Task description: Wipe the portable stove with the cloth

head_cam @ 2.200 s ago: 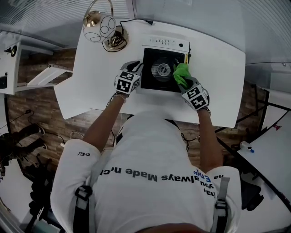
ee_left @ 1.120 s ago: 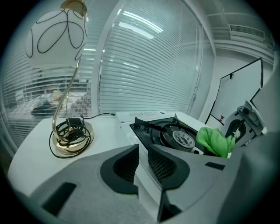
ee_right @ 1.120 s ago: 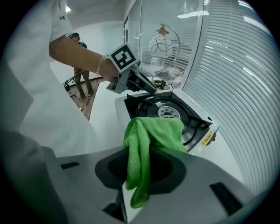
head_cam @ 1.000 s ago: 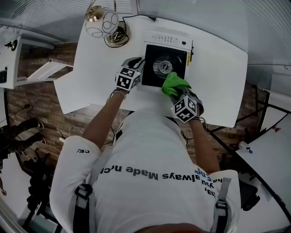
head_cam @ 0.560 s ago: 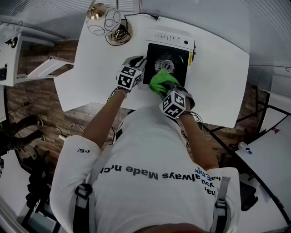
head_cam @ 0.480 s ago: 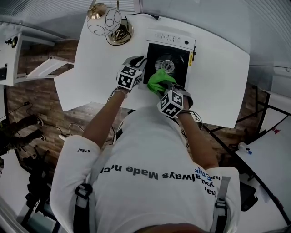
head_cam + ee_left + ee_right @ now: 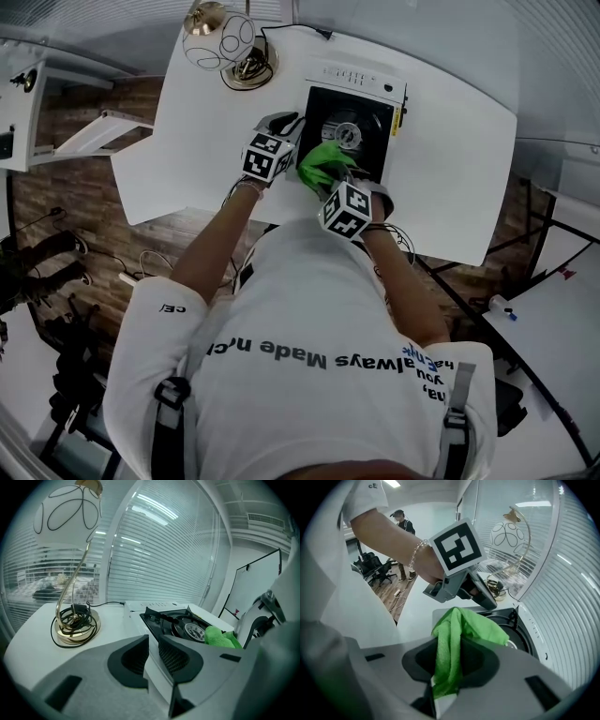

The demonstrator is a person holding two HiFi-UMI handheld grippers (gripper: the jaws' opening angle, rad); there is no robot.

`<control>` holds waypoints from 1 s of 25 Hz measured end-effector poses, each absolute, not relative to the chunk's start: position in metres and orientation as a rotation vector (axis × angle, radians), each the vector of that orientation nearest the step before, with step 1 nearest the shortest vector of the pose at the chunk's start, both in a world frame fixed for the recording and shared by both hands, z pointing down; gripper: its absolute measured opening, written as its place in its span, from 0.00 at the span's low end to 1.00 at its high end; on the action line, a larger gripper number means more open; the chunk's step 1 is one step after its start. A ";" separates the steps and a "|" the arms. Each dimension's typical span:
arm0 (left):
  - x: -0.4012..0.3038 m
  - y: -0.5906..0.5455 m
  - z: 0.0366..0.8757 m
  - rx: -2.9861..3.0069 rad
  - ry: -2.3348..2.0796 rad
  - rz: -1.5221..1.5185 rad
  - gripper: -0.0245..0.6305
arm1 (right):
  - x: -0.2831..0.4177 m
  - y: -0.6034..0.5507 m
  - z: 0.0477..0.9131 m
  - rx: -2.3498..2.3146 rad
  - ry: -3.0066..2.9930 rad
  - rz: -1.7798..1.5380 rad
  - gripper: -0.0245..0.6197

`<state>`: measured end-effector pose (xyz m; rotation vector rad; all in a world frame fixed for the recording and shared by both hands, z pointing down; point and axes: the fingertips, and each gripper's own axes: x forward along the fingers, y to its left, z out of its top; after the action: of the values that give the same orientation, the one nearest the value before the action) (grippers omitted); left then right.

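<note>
While my left gripper (image 7: 152,644) pinches the black-topped white portable stove (image 7: 361,77) on the white table (image 7: 450,150) (wood-plank floor (image 7: 66,187) around), my right gripper (image 7: 449,667) clamps the green cloth (image 7: 473,623). Only the right gripper view shows a bystander (image 7: 401,524).

Bright green cloth (image 7: 323,161), plain all over. White-bodied stove (image 7: 375,89) with black top, silver burner (image 7: 345,134) and small yellow label (image 7: 397,117) at one edge. Plain white table (image 7: 450,141). White globe shade on the lamp (image 7: 228,39), traced with thin black loops, above a gold stem and base; black cord (image 7: 75,620) coiled there. Grey left gripper (image 7: 153,641) and grey right gripper (image 7: 449,656), with black pads (image 7: 127,660) inside. Black-and-white square patterns on the marker cubes (image 7: 265,157). White shirt (image 7: 300,300) with black lettering and a touch of blue. Brown wood-grain floor (image 7: 56,187).
</note>
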<state>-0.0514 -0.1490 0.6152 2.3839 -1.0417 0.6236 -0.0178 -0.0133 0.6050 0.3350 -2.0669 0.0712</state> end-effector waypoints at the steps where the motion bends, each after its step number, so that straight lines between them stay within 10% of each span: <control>1: -0.052 -0.149 0.615 2.382 -1.033 0.617 0.11 | -0.016 -0.015 0.599 0.340 -2.073 0.060 0.17; 9: -0.088 -0.146 0.618 2.293 -1.099 0.551 0.11 | -0.032 -0.064 0.511 0.457 -2.226 -0.072 0.17; 25: -0.110 -0.121 0.634 2.251 -1.099 0.581 0.11 | -0.085 -0.051 0.603 0.204 -2.117 -0.006 0.16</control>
<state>-0.1104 -0.1213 0.6342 2.2513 -1.0989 0.5806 -0.0850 -0.0515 0.6025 0.2043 -2.1174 -0.0060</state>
